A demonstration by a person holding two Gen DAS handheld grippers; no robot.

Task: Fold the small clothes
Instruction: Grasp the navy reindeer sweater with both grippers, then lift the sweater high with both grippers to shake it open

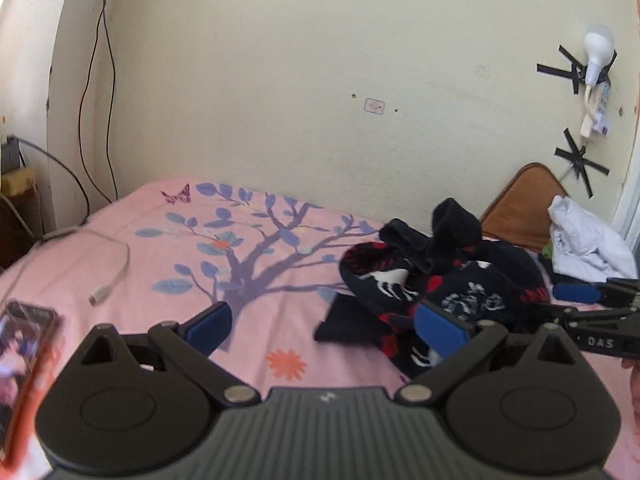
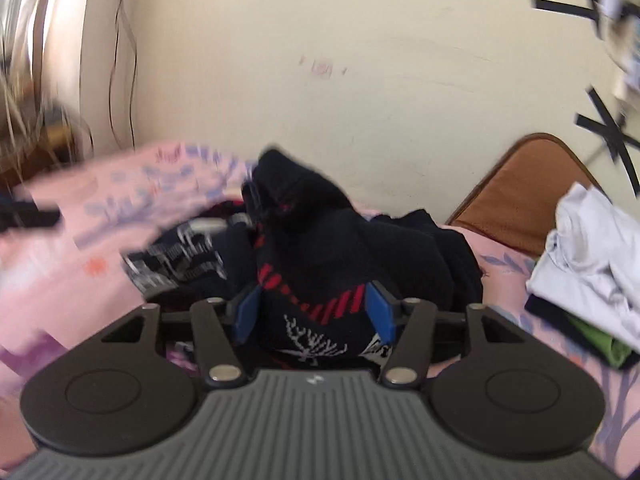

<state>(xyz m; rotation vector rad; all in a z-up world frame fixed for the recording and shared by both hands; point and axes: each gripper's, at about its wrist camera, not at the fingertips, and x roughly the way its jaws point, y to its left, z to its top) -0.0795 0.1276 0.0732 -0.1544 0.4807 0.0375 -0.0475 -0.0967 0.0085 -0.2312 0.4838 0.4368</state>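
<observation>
The dark knitted garment (image 1: 440,280), navy with red bands and white figures, lies bunched in a heap on the bed (image 1: 160,264), toward its far right part near the wall-side edge, with one dark flap spread flat on the pink tree-print sheet toward the middle. It is not yet laid out, so by my reading the fold itself has not begun and the grippers are there to lift and spread it first.

The left gripper (image 1: 324,322) hangs low over the sheet with its blue pads (image 1: 210,322) spread wide and nothing between them; its right pad sits just in front of the heap's near edge, placed, I judge, to take a second hold once an edge comes free.

The right gripper (image 2: 314,312) stands at the heap from the near side. Its fingers are partly drawn in, one on each side of a raised ridge of the knit, and the fabric fills the gap; whether they truly pinch it I cannot tell, since this view is blurred.

A white crumpled garment (image 1: 588,240) waits at the far right corner beside a brown cushion (image 1: 524,204). A white cable (image 1: 110,276) and an orange-edged phone (image 1: 28,364) lie along the left edge, well apart from the work.
</observation>
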